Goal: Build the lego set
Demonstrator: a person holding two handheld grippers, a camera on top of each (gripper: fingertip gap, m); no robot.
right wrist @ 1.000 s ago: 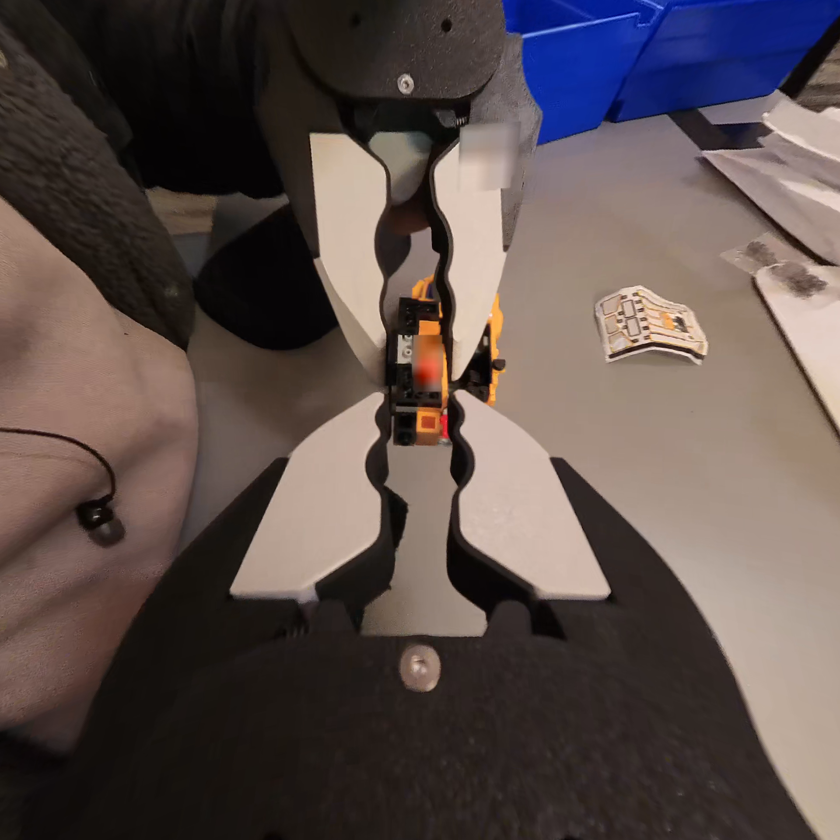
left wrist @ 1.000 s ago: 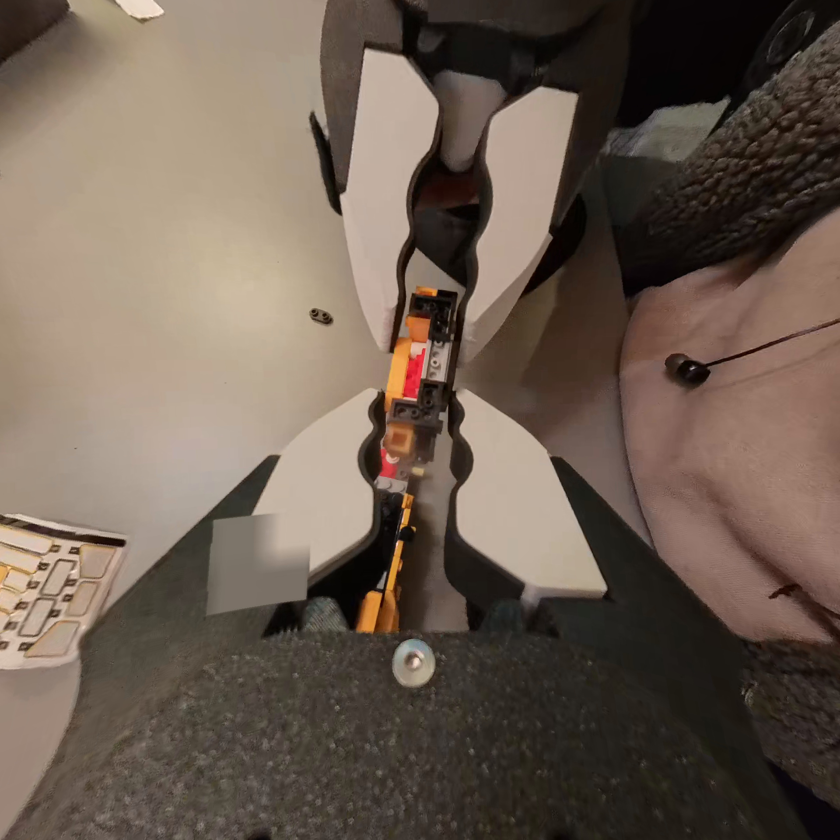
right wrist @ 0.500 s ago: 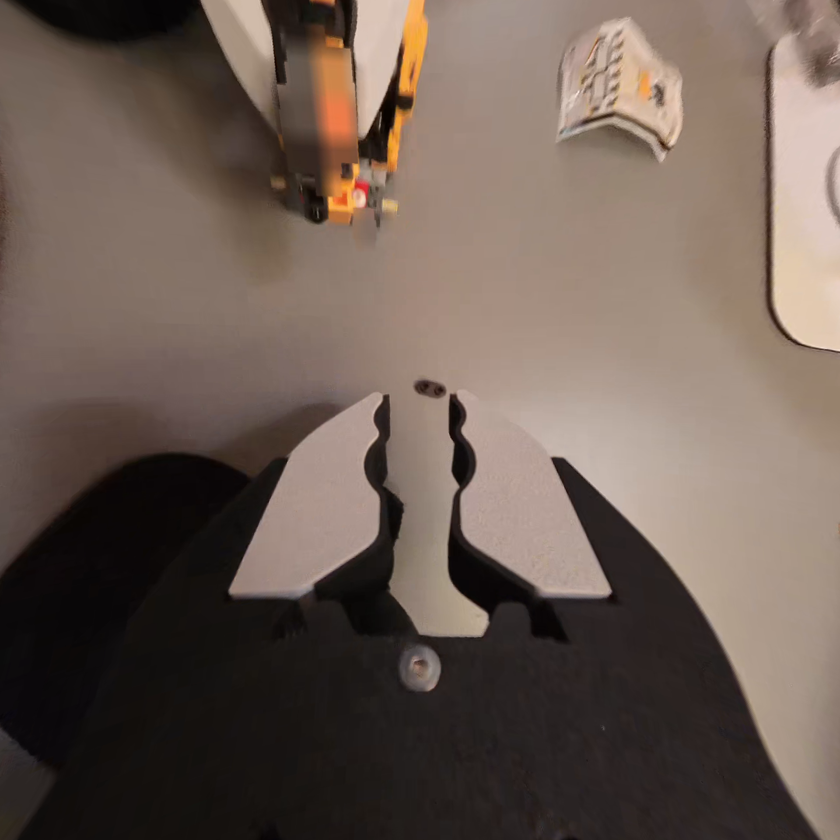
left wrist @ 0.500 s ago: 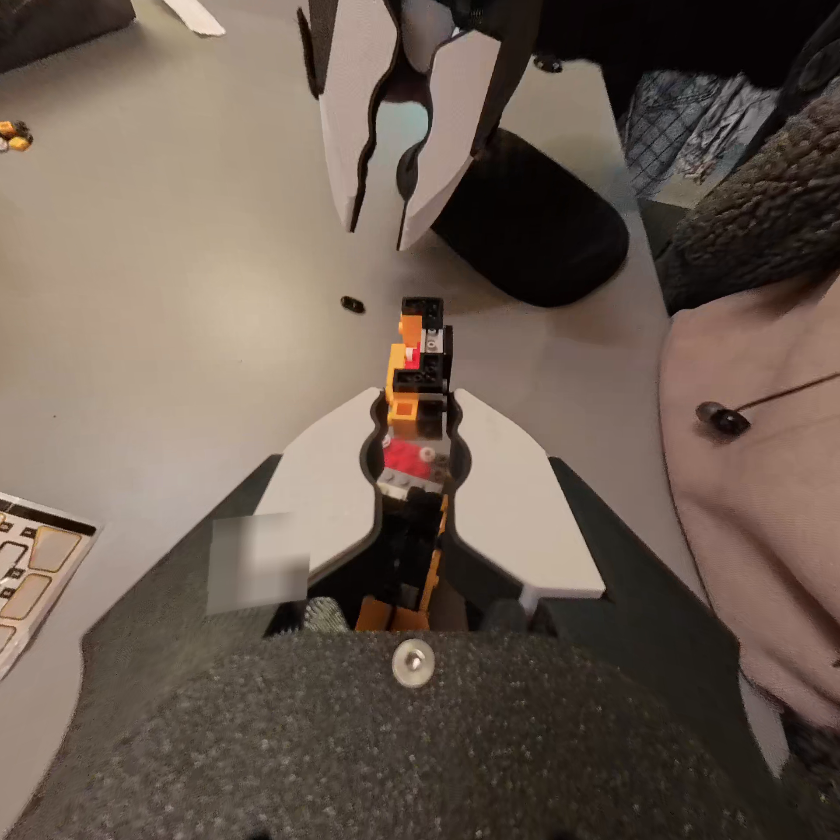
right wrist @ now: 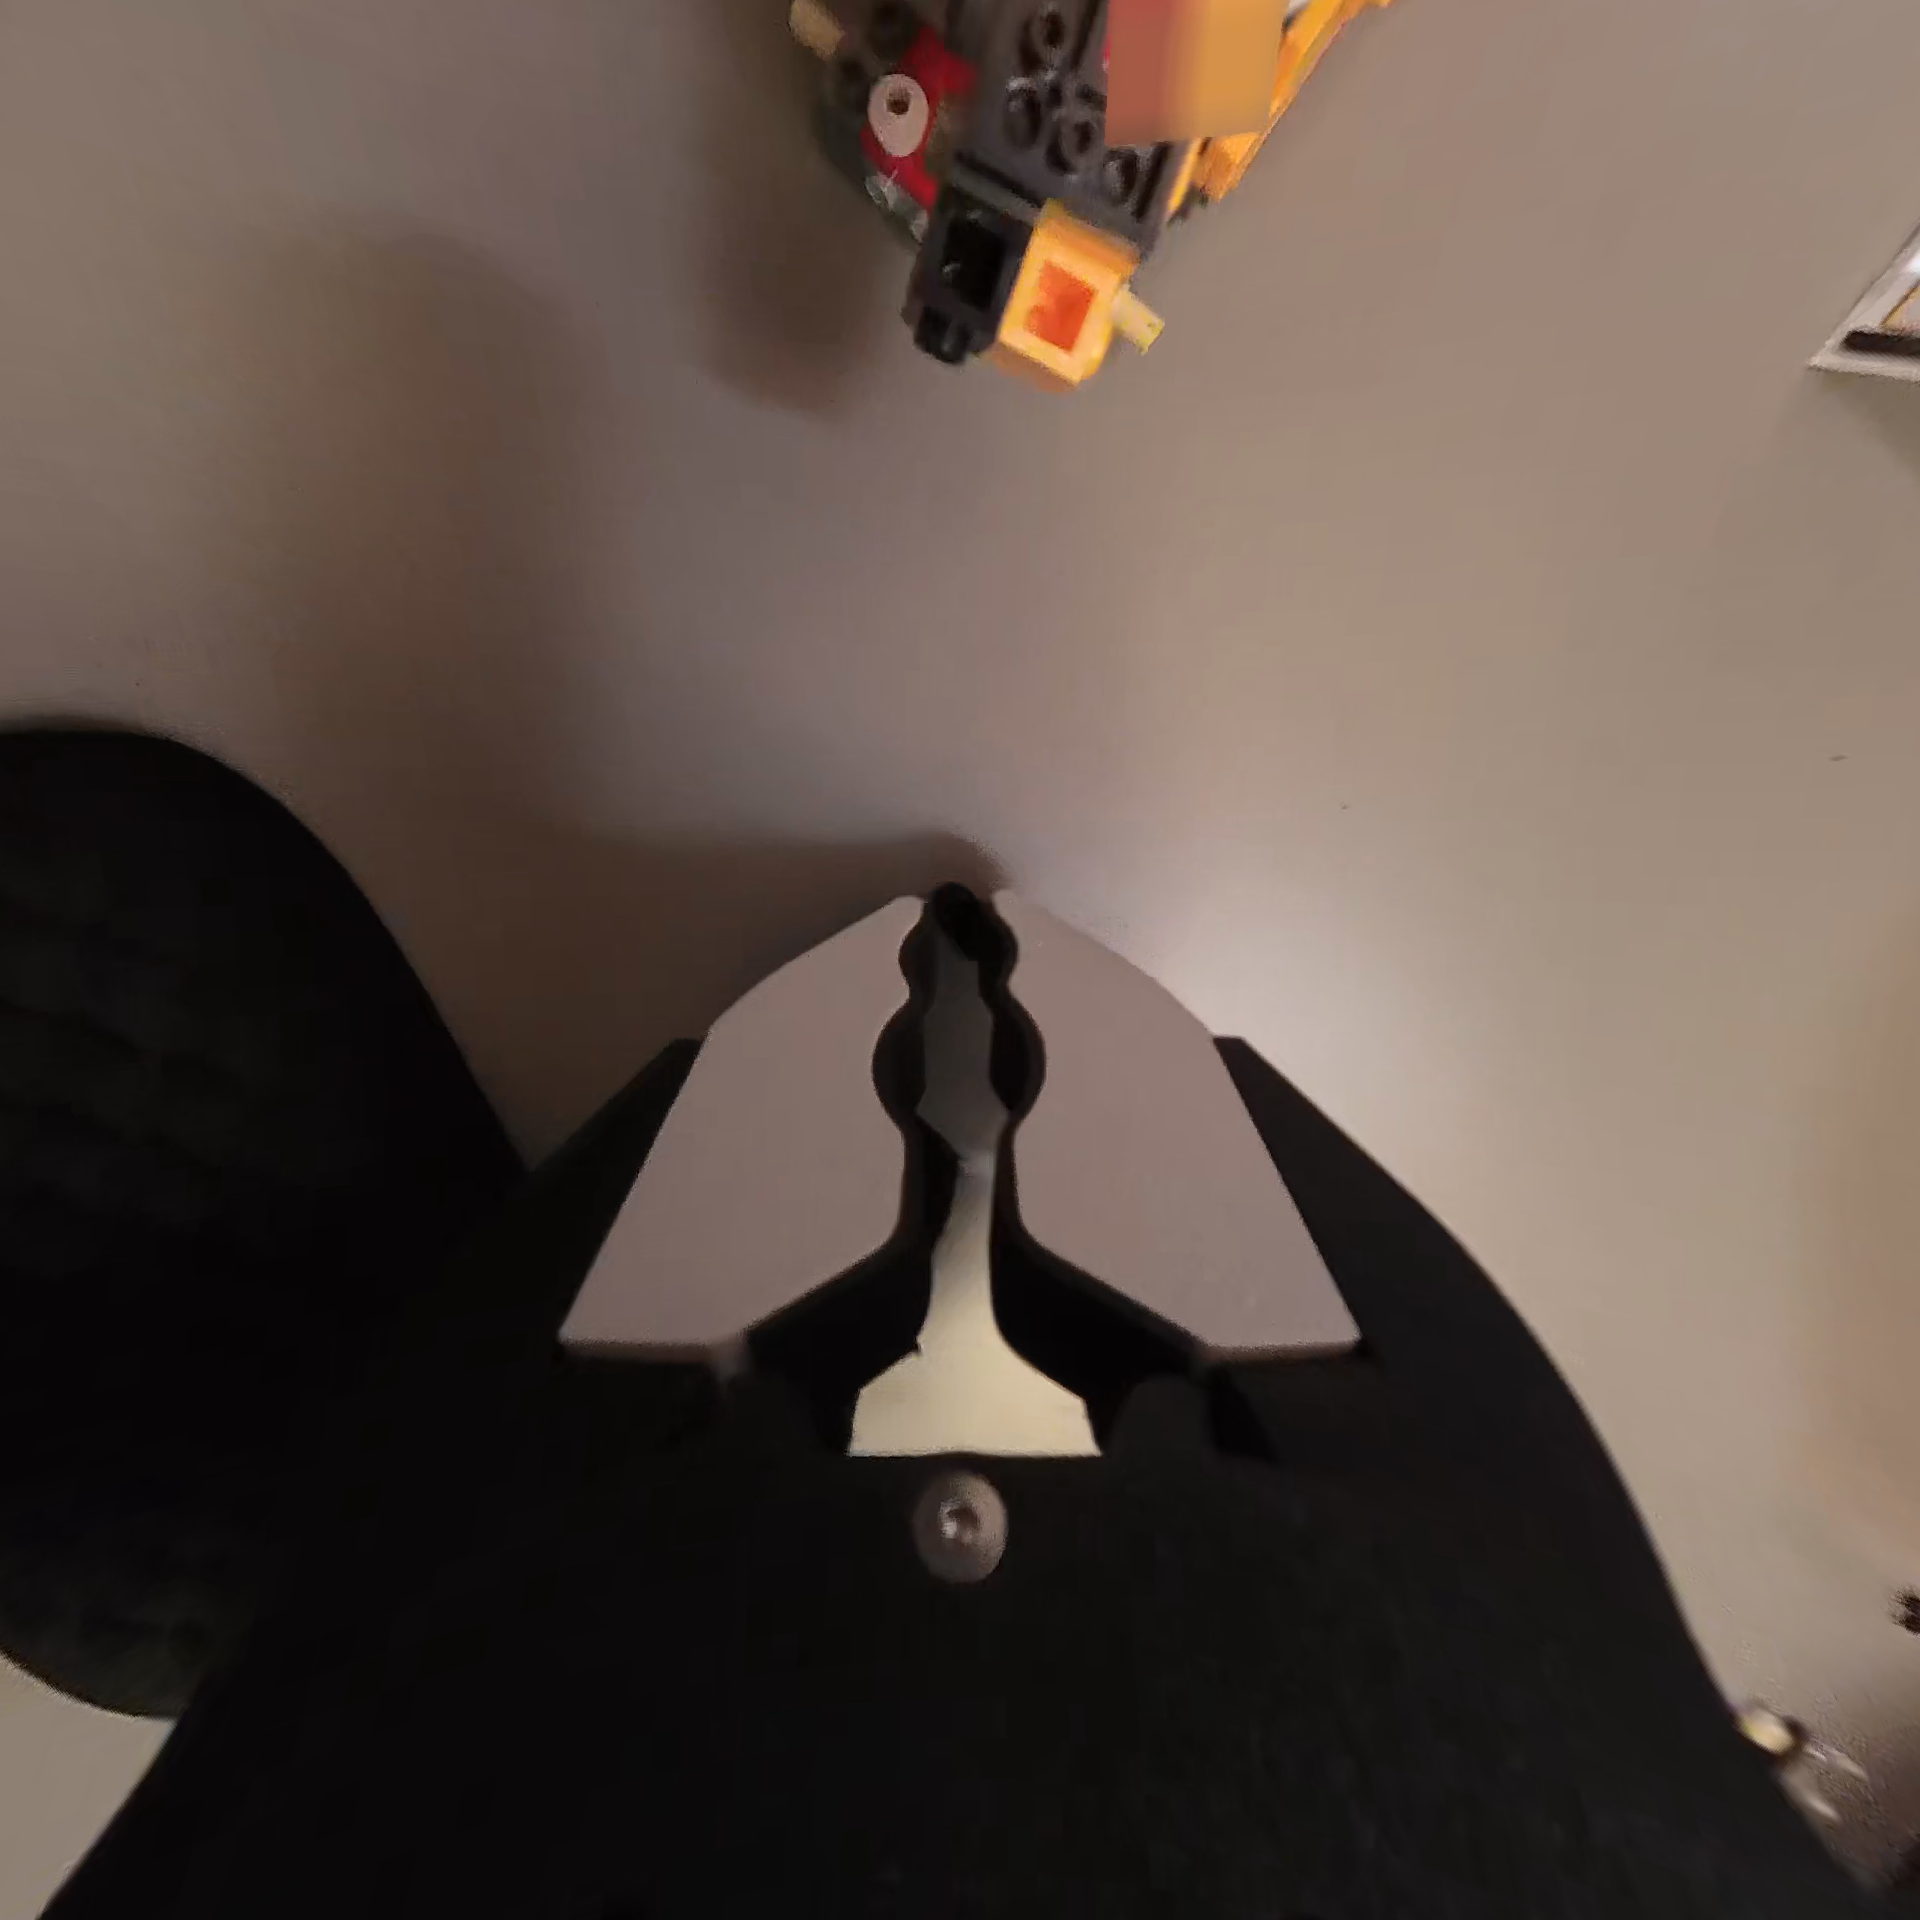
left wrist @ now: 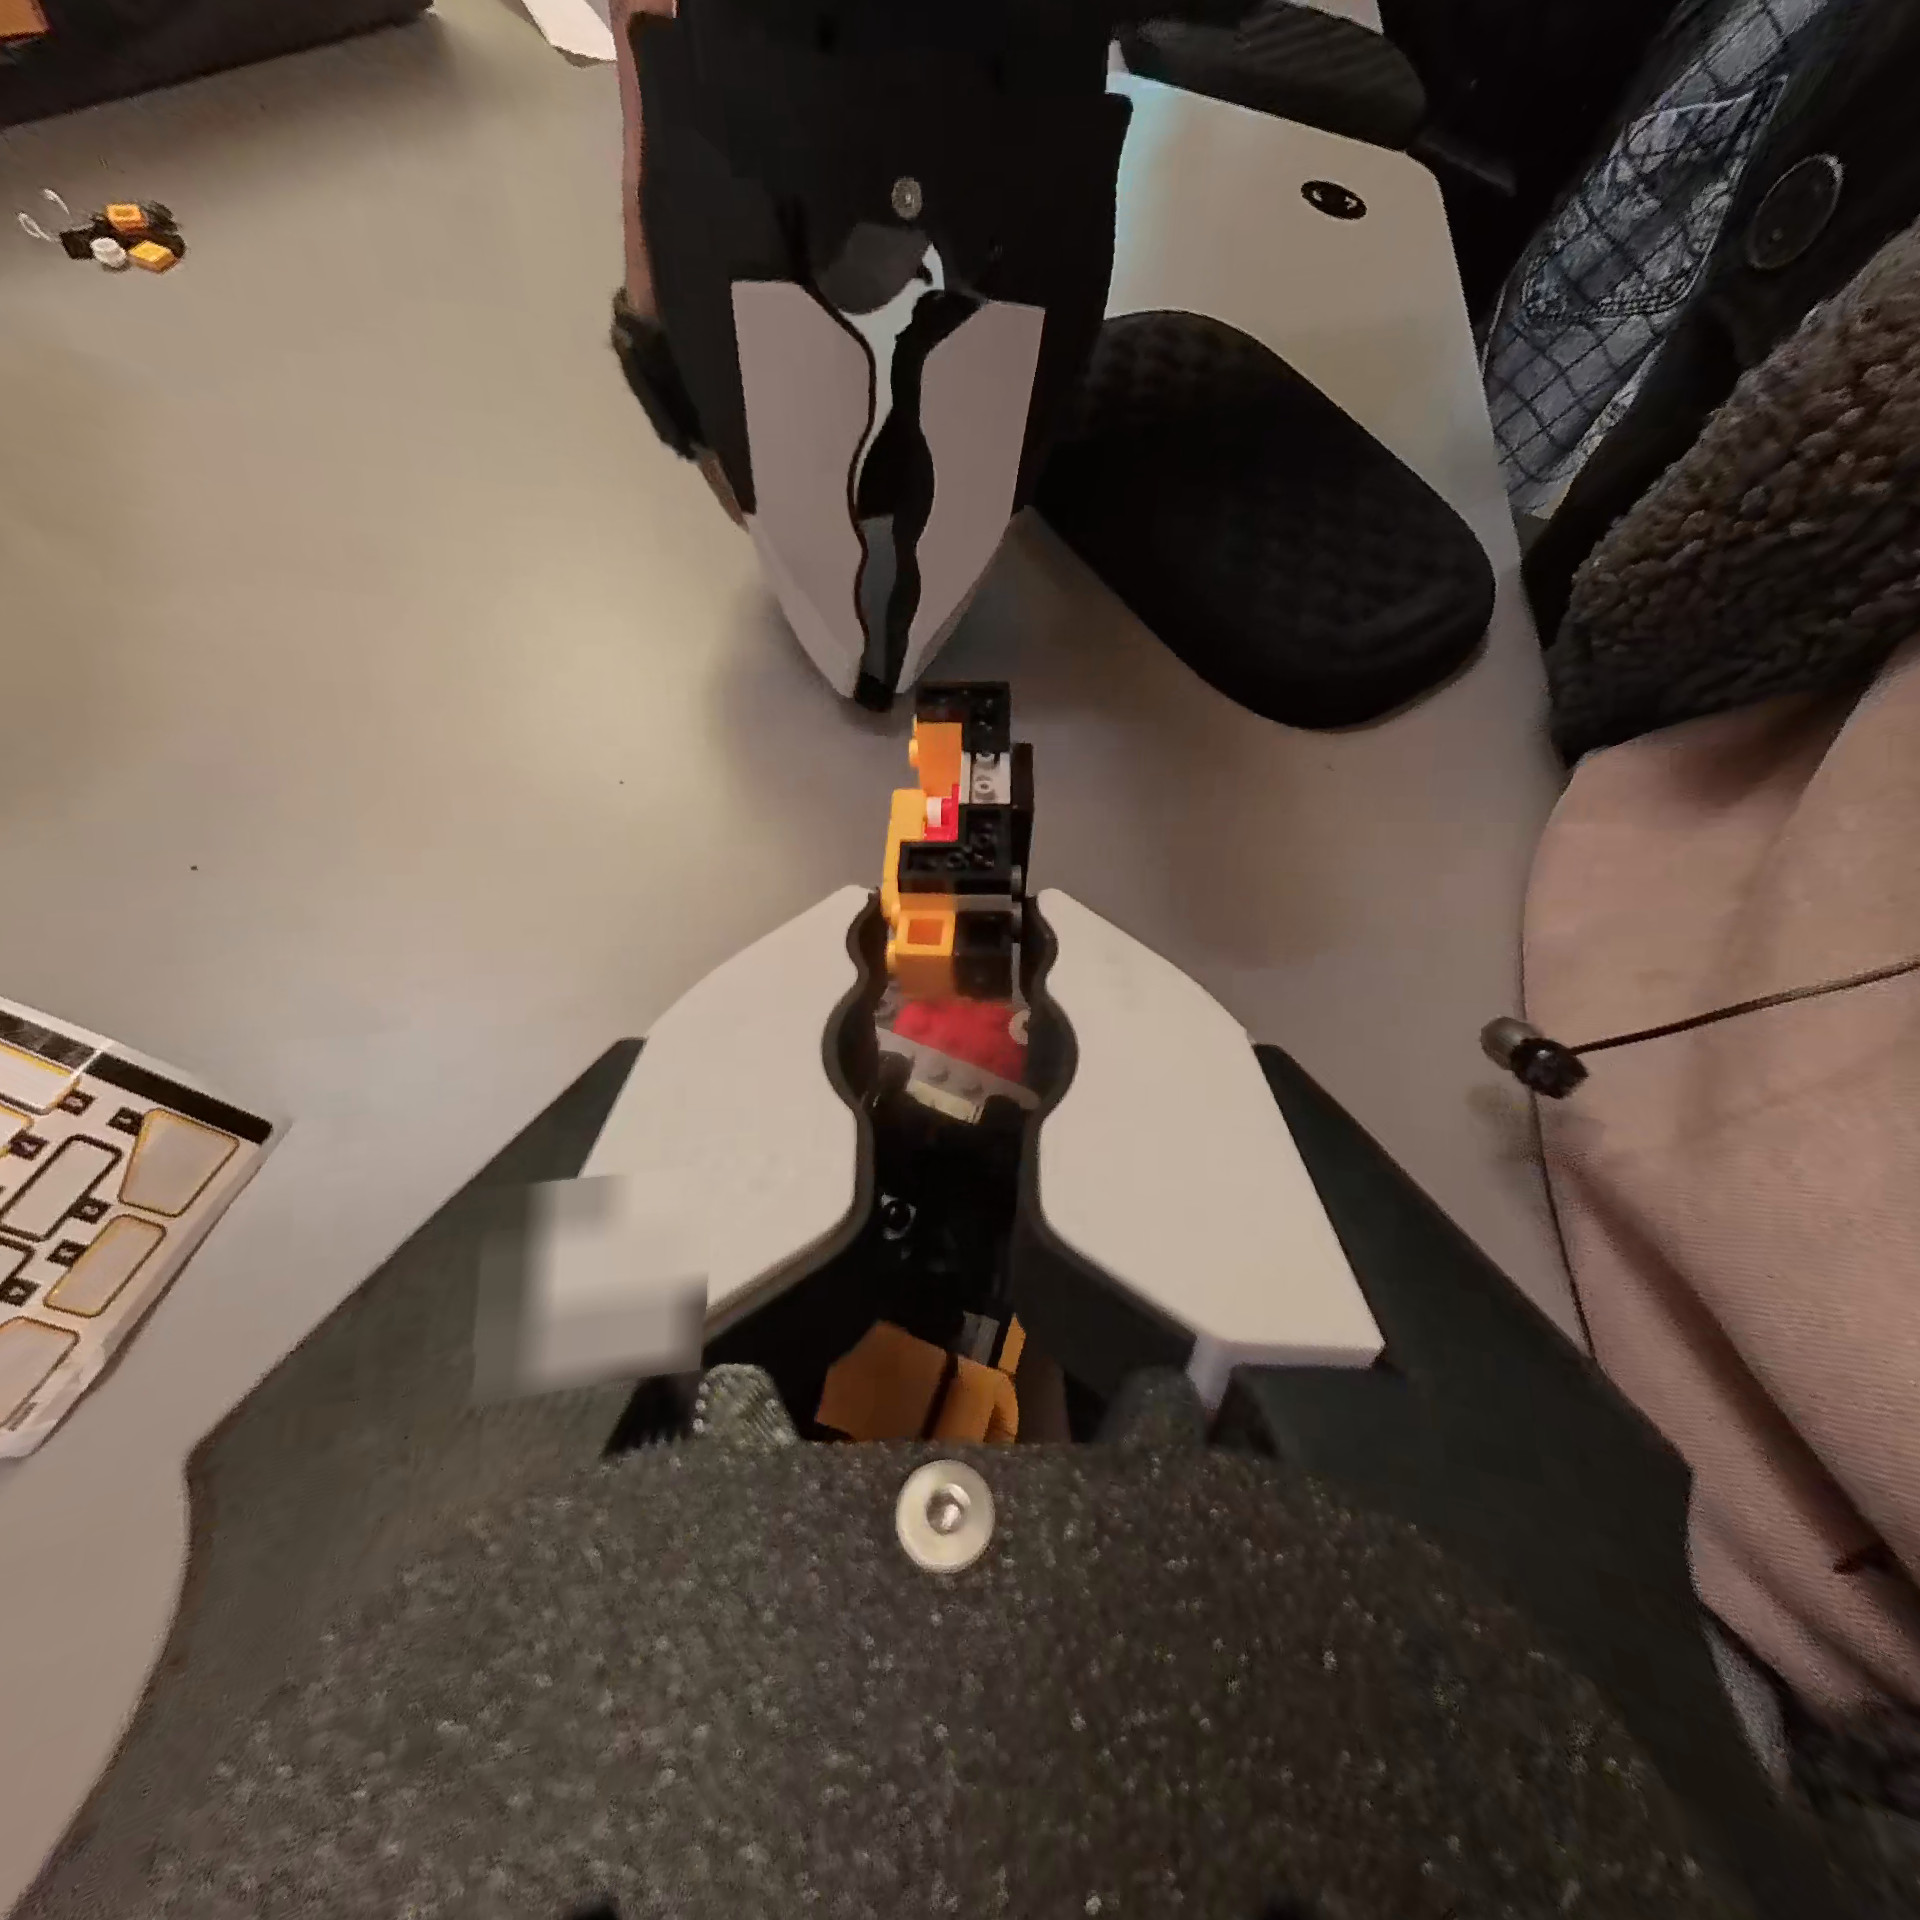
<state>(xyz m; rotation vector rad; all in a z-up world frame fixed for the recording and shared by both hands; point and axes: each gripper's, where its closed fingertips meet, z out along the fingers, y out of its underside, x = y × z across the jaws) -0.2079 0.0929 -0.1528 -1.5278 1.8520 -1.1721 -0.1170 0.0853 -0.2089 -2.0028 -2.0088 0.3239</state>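
My left gripper (left wrist: 951,906) is shut on a partly built lego model (left wrist: 961,821) of orange, black and red bricks, held above the grey table. The model's front end sticks out past the fingertips. It also shows at the top of the right wrist view (right wrist: 1039,177). My right gripper (right wrist: 958,906) points down at the table just beyond the model. It is shut on a small black lego piece (right wrist: 954,914) at its tips. In the left wrist view the right gripper (left wrist: 881,681) stands with its tips on the table.
A sticker sheet (left wrist: 94,1195) lies at the left. A few small loose pieces (left wrist: 120,234) lie at the far left. A black padded object (left wrist: 1268,520) sits behind the right gripper. A person's pink garment (left wrist: 1714,1195) fills the right side. My right fingertips sit around 11 centimetres from my left ones.
My right gripper let go of the model, swung down to the table and closed on the small black piece. My left gripper kept its hold on the model.
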